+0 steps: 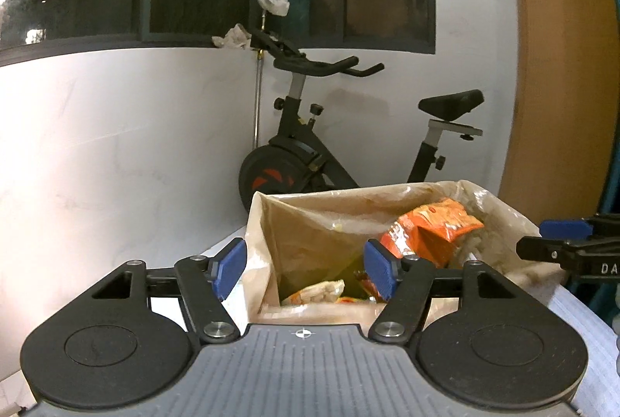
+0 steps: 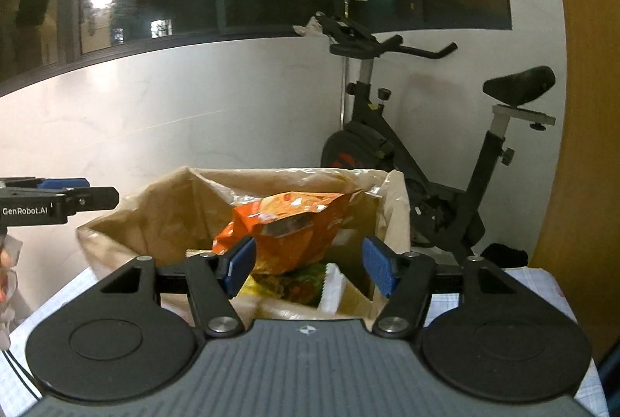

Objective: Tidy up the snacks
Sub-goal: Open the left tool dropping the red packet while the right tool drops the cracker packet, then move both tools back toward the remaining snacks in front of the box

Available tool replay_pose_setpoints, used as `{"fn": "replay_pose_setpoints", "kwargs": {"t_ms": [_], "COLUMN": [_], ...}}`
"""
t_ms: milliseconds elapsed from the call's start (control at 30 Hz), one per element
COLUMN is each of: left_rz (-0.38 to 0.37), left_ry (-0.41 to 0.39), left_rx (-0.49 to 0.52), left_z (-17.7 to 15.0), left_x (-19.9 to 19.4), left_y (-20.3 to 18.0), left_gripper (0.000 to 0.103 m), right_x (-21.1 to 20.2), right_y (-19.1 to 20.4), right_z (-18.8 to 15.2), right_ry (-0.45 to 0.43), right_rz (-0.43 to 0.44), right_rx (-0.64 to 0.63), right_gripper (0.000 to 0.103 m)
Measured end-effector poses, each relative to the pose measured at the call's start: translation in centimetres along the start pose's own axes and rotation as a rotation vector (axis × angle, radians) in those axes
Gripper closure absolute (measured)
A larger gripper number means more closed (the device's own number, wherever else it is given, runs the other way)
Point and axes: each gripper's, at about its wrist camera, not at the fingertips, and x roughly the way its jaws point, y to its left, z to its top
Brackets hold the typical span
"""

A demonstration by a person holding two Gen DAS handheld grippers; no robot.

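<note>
A brown paper bag (image 1: 310, 219) stands open on the table with snack packets inside. An orange snack packet (image 1: 430, 231) sticks up at its right side; it also shows in the right wrist view (image 2: 294, 223) atop green and yellow packets (image 2: 294, 285). My left gripper (image 1: 306, 271) is open and empty, its fingers straddling the bag's near left wall. My right gripper (image 2: 308, 269) is open and empty just above the bag's (image 2: 166, 219) near rim. Each gripper shows at the edge of the other's view, the right one (image 1: 558, 242) and the left one (image 2: 77, 200).
An exercise bike (image 1: 310, 149) stands against the white wall behind the table, also seen in the right wrist view (image 2: 426, 176). A wooden panel (image 1: 562, 68) is at the right. A checked cloth (image 2: 542, 285) covers the table. Dark windows are above.
</note>
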Motion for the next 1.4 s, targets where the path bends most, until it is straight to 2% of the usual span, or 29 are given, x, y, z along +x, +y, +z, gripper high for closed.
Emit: {"fn": "replay_pose_setpoints", "kwargs": {"t_ms": [333, 533, 767, 1400], "left_rz": [0.002, 0.001, -0.012, -0.057], "left_ry": [-0.008, 0.017, 0.015, 0.198], "left_rx": [0.004, -0.018, -0.038, -0.042], "left_z": [-2.8, -4.9, -6.4, -12.3], "left_x": [-2.4, -2.5, -2.9, 0.4], "left_y": [0.6, 0.6, 0.3, -0.5], "left_gripper": [0.034, 0.034, 0.034, 0.034], "right_x": [-2.3, -3.0, -3.5, -1.2], "right_y": [1.4, 2.2, 2.1, 0.4], "right_z": [-1.9, -3.5, -5.0, -12.7], "right_ry": [-0.012, -0.032, -0.036, 0.123], "right_rz": [0.058, 0.052, 0.047, 0.013], "right_rx": [0.003, -0.026, 0.003, 0.121], "right_gripper": [0.038, 0.038, 0.038, 0.038]}}
